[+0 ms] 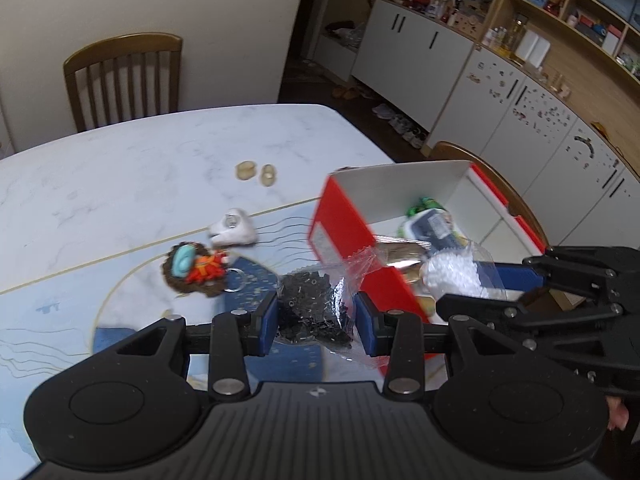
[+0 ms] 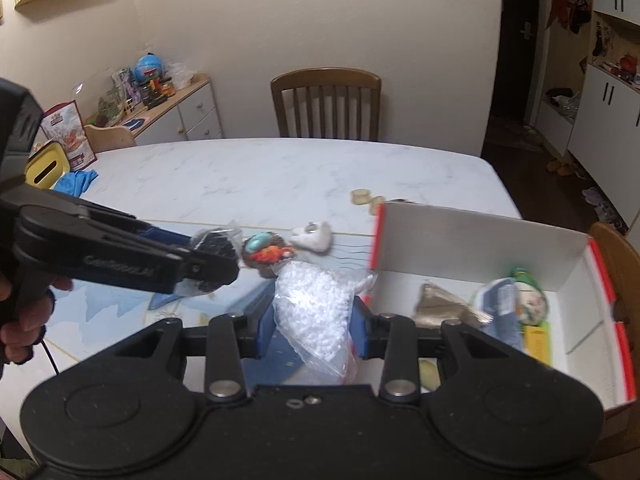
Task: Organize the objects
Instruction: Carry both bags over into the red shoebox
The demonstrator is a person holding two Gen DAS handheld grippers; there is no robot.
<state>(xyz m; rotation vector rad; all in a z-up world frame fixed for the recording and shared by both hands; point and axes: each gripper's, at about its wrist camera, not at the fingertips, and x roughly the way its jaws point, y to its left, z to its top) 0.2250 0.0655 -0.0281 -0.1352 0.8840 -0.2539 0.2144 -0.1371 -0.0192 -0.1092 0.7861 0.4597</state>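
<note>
The left gripper (image 1: 316, 314) is clamped on a clear bag of small black pieces (image 1: 316, 308), its blue pads pressing the bag from both sides. The bag is held above the table (image 1: 160, 168); its long axis runs roughly along the fingers, and a loose clear corner sticks out toward the box. The right gripper (image 2: 314, 320) is likewise closed on a clear bag of white beads (image 2: 316, 308), which hangs between its pads with its long axis along the fingers, the fuller end pointing away from the camera and the empty plastic end trailing back toward it.

Both bags are up in the air just beside the near left corner of a red box with a white inside (image 2: 472, 236), which stands open on the table's right side. In the box lie a silvery pouch (image 2: 444, 304) and a green-capped item (image 2: 528, 296).

On the table beyond the bags lie a brown keychain figure with orange and turquoise parts (image 1: 196, 268) and a white plush piece (image 1: 234, 232), close together. Two small tan pieces (image 1: 256, 172) sit farther off.
</note>
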